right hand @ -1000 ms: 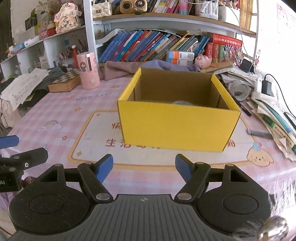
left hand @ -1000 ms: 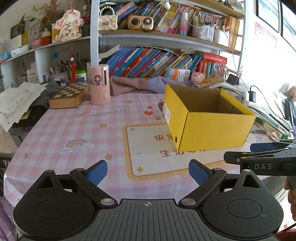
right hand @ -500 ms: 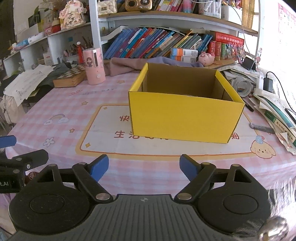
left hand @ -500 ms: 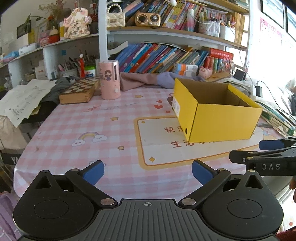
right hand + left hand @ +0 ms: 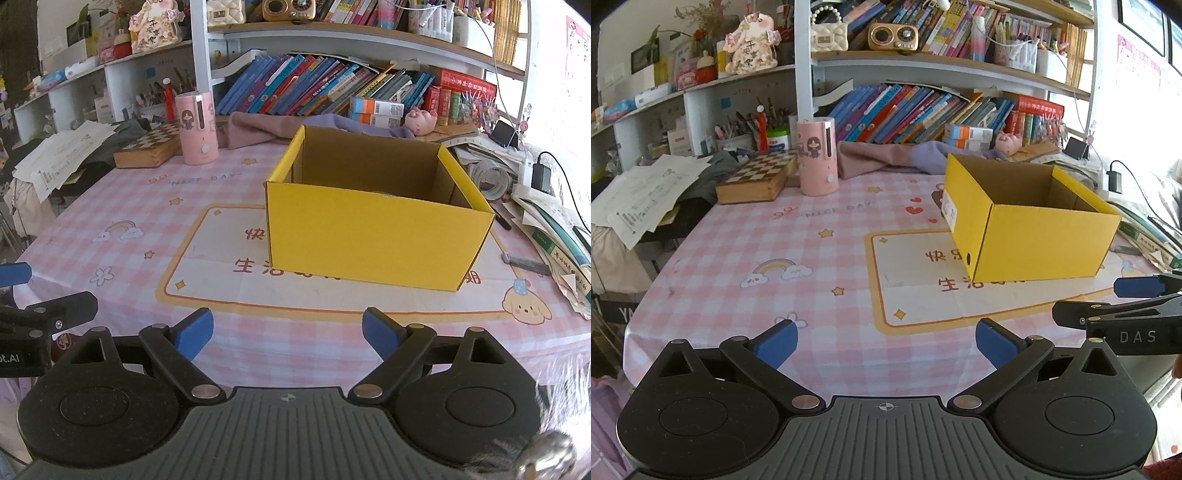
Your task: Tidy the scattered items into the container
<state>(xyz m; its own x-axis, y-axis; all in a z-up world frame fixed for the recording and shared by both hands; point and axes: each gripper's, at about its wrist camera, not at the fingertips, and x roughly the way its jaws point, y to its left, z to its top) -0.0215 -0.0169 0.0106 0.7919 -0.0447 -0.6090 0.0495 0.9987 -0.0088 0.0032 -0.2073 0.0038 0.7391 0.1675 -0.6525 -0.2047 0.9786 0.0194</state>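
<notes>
The yellow box [image 5: 373, 236] stands open-topped on the printed mat [image 5: 218, 273] in the middle of the pink checked table [image 5: 746, 236]. What lies inside the box cannot be made out from either view.

The right gripper [image 5: 287, 334] hangs over the near table edge, short of the box; the box sits straight ahead of it, well apart from its fingertips. Its jaws are opening, with only tablecloth between them.

The left gripper [image 5: 884, 341] hangs left of the box, also at the near edge; the box is ahead and to its right, outside the line of its jaws. Those jaws stand wide and hold nothing.

Behind the box, a pink cup [image 5: 816, 157] stands just beside a chessboard [image 5: 757, 177].
</notes>
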